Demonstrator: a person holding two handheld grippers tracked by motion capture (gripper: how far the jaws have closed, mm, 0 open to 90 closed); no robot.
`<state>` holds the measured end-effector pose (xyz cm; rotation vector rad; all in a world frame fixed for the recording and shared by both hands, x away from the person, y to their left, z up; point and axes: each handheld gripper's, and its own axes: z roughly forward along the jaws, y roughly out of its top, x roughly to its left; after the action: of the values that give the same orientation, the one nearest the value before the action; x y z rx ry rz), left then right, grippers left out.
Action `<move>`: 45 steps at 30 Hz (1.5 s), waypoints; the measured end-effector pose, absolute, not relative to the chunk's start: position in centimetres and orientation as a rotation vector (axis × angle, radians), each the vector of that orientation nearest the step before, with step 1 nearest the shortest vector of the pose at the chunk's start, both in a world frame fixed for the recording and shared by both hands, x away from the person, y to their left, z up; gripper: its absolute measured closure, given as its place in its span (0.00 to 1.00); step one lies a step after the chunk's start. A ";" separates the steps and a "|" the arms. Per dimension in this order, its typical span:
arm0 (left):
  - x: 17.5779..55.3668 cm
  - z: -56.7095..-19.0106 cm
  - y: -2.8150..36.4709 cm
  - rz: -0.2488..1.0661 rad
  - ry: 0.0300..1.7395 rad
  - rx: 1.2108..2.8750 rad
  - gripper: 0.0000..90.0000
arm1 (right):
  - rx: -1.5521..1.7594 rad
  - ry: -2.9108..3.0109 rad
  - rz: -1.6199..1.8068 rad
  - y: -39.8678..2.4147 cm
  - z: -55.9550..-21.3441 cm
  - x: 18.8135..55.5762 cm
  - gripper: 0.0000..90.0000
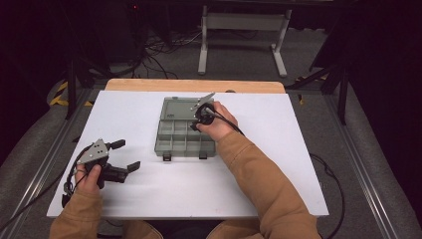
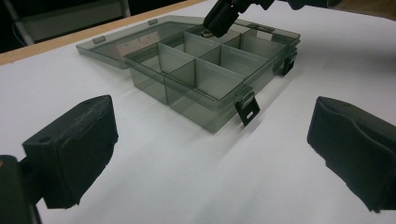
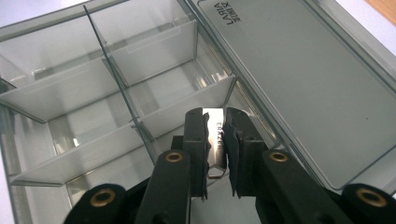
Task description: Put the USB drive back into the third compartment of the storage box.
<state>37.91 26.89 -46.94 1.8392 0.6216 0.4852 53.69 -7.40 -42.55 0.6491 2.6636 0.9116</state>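
On the left, our left gripper (image 1: 122,155) rests on the white table (image 1: 278,164) well apart from the box, its jaws spread wide with nothing between them; it has no part in this step and is best kept where it is, out of the way.

In the middle lies the clear grey organizer box (image 1: 185,133), its lid (image 1: 180,108) folded flat behind it and its two black latches (image 1: 167,158) hanging at the front edge. It looks empty apart from what we carry.

To the right, our right gripper (image 1: 199,118) reaches down into a back compartment at the box's right side, next to the lid hinge. In the right gripper view its jaws are nearly closed and pinch a small shiny metal clip (image 3: 217,140), stamped with lettering, held upright between the pads (image 3: 198,140).

We judge the step to be setting this clip into that compartment. To do it well, we should lower the clip until it is close to the floor of the cell, keep it centred between the thin dividers (image 3: 187,109), and only then ease the jaws apart.

The dividers and the back wall crowd the jaws, so opening wide could knock them or shift the light box. The cable (image 1: 234,125) trailing over our hand could also drag across the rim.
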 end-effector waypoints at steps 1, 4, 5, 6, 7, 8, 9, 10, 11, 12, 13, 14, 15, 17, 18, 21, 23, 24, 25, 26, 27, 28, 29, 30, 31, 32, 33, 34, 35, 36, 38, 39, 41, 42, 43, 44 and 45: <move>37.9 -47.0 26.8 0.474 0.627 1.833 0.03 | 0.645 2.665 0.909 -7.3 -42.7 53.7 0.89; 37.9 -47.0 26.9 0.475 0.627 1.833 0.03 | 0.645 2.666 0.907 -7.3 -42.8 53.8 0.89; 37.9 -47.0 26.9 0.476 0.627 1.833 0.03 | 0.647 2.667 0.908 -7.3 -42.8 53.8 0.89; 37.9 -47.0 26.9 0.476 0.627 1.834 0.03 | 0.645 2.668 0.906 -7.2 -42.9 53.8 0.89; 37.9 -47.0 26.8 0.476 0.627 1.834 0.03 | 0.647 2.670 0.904 -7.2 -43.0 53.8 0.89; 37.9 -47.0 26.8 0.476 0.627 1.834 0.03 | 0.647 2.670 0.904 -7.2 -43.0 53.8 0.89; 37.9 -47.0 26.9 0.476 0.627 1.834 0.03 | 0.644 2.672 0.900 -7.2 -43.0 53.8 0.89; 37.9 -47.0 26.9 0.476 0.627 1.834 0.03 | 0.652 2.675 0.896 -7.1 -43.1 53.9 0.89; 37.9 -47.0 26.9 0.476 0.627 1.834 0.03 | 0.652 2.675 0.896 -7.1 -43.1 53.9 0.89; 37.9 -47.0 26.9 0.474 0.627 1.834 0.03 | 0.654 2.676 0.893 -7.1 -43.1 53.9 0.89; 37.9 -47.0 26.8 0.474 0.628 1.834 0.03 | 0.654 2.677 0.893 -7.1 -43.2 53.9 0.89; 37.9 -47.0 26.8 0.474 0.628 1.834 0.03 | 0.656 2.676 0.892 -7.1 -43.2 53.9 0.89; 37.9 -46.9 26.9 0.482 0.622 1.839 0.03 | 0.656 2.677 0.893 -7.1 -43.2 53.9 0.89; 37.9 -46.9 26.9 0.484 0.622 1.839 0.03 | 0.659 2.682 0.891 -7.0 -43.3 53.9 0.89; 37.9 -46.9 26.9 0.484 0.622 1.839 0.03 | 0.659 2.682 0.891 -7.0 -43.3 53.9 0.89; 37.9 -46.9 26.9 0.483 0.624 1.839 0.03 | 0.658 2.689 0.889 -6.9 -43.3 53.9 0.89; 37.9 -47.0 26.9 0.482 0.625 1.840 0.03 | 0.661 2.692 0.892 -6.9 -43.4 53.9 0.88; 37.9 -47.0 26.9 0.481 0.626 1.841 0.03 | 0.661 2.693 0.890 -7.0 -43.4 53.9 0.88; 37.9 -47.0 26.9 0.481 0.626 1.841 0.03 | 0.665 2.691 0.897 -7.0 -43.3 53.8 0.87; 37.9 -47.0 26.8 0.470 0.639 1.841 0.03 | 0.667 2.691 0.907 -7.1 -43.3 53.8 0.85; 37.9 -47.0 26.8 0.470 0.639 1.841 0.03 | 0.667 2.691 0.907 -7.1 -43.3 53.8 0.85; 38.0 -47.0 26.8 0.471 0.638 1.844 0.03 | 0.667 2.683 0.923 -7.2 -43.0 53.8 0.83; 38.0 -47.0 26.8 0.471 0.638 1.844 0.03 | 0.667 2.683 0.923 -7.2 -43.0 53.8 0.83; 38.0 -47.1 26.7 0.457 0.648 1.837 0.03 | 0.666 2.680 0.929 -7.3 -42.9 53.7 0.82; 38.0 -47.1 26.7 0.449 0.654 1.830 0.02 | 0.667 2.674 0.937 -7.4 -42.7 53.7 0.79; 38.1 -47.1 26.7 0.453 0.653 1.829 0.03 | 0.672 2.662 0.959 -7.7 -42.3 53.5 0.73; 38.1 -47.1 26.6 0.444 0.658 1.819 0.03 | 0.672 2.662 0.959 -7.7 -42.3 53.5 0.73; 38.3 -47.0 26.6 0.450 0.654 1.818 0.03 | 0.666 2.654 0.968 -7.9 -42.1 53.5 0.71; 38.3 -47.1 26.5 0.427 0.672 1.804 0.03 | 0.667 2.648 0.976 -8.0 -42.0 53.4 0.67; 38.6 -47.0 26.4 0.421 0.696 1.786 0.03 | 0.679 2.620 1.015 -8.5 -41.5 53.2 0.58; 38.9 -46.9 26.3 0.406 0.726 1.758 0.03 | 0.687 2.601 1.055 -9.1 -41.0 53.1 0.49; 39.1 -46.8 26.2 0.394 0.740 1.741 0.04 | 0.693 2.594 1.070 -9.4 -40.8 53.0 0.46; 39.3 -46.7 26.2 0.377 0.756 1.724 0.04 | 0.694 2.588 1.081 -9.7 -40.6 53.0 0.44; 39.7 -46.4 26.1 0.358 0.773 1.702 0.04 | 0.688 2.567 1.101 -10.4 -40.1 52.7 0.40; 39.7 -46.4 26.1 0.358 0.773 1.702 0.04 | 0.688 2.567 1.101 -10.4 -40.1 52.7 0.40; 40.1 -46.0 26.0 0.349 0.781 1.707 0.04 | 0.687 2.554 1.107 -11.2 -39.7 52.4 0.38; 40.1 -46.0 26.0 0.349 0.781 1.707 0.04 | 0.687 2.554 1.107 -11.2 -39.7 52.4 0.38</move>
<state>40.09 26.02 -46.02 1.7069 0.7814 0.3492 52.45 -11.24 -39.68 0.6873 2.5539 1.1067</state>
